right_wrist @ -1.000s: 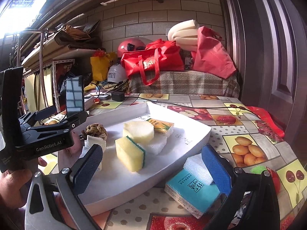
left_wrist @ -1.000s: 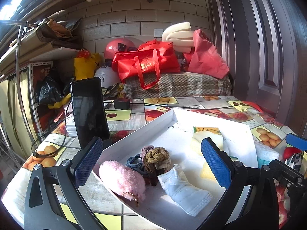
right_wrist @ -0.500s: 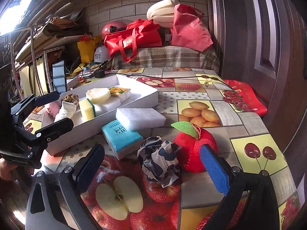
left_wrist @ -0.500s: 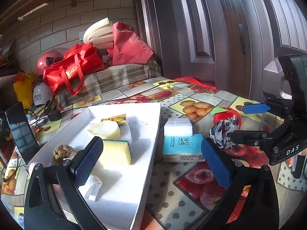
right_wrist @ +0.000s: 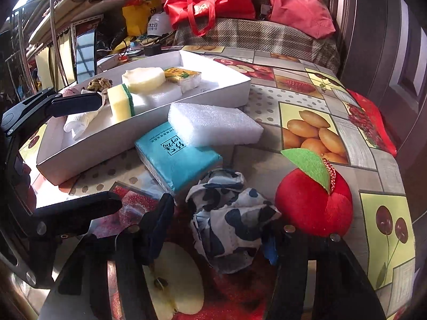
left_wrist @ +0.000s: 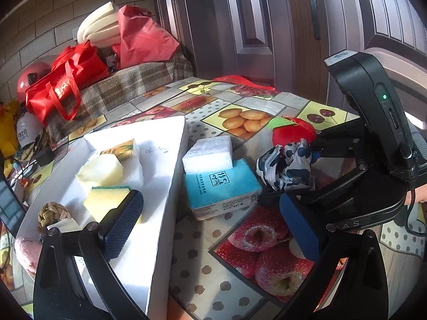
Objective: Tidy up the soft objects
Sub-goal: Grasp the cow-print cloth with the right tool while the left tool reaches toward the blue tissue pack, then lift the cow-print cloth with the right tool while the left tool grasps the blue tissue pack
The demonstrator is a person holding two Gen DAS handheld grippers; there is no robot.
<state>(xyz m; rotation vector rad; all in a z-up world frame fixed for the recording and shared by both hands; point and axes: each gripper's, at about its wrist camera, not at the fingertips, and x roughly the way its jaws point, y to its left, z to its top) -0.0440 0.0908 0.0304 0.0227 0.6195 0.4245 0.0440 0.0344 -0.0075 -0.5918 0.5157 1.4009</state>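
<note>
A crumpled black-and-white cloth [right_wrist: 229, 224] lies on the fruit-print tablecloth beside a plush red apple [right_wrist: 312, 208]. My right gripper [right_wrist: 217, 226] is low around the cloth with its jaws closing. Its right pad touches the cloth; a narrow gap shows at the left pad. From the left wrist view the right gripper [left_wrist: 291, 177] straddles the cloth [left_wrist: 285, 165]. My left gripper [left_wrist: 210, 224] hangs open and empty over the white tray [left_wrist: 165, 186] edge. A teal tissue pack [left_wrist: 218, 184] with a white foam block [left_wrist: 208, 152] leaning on it lies beside the tray, which holds sponges, foam and a rope knot.
A phone on a stand [right_wrist: 85, 53] stands behind the tray. Red bags [left_wrist: 66, 80] and a plaid-covered bench sit at the back, a dark door [left_wrist: 267, 26] to the right. A red cloth [right_wrist: 373, 117] drapes the table's right edge.
The left gripper swung right, from over the tray toward the tissue pack and cloth. The right gripper dropped onto the cloth and its jaws narrowed around it.
</note>
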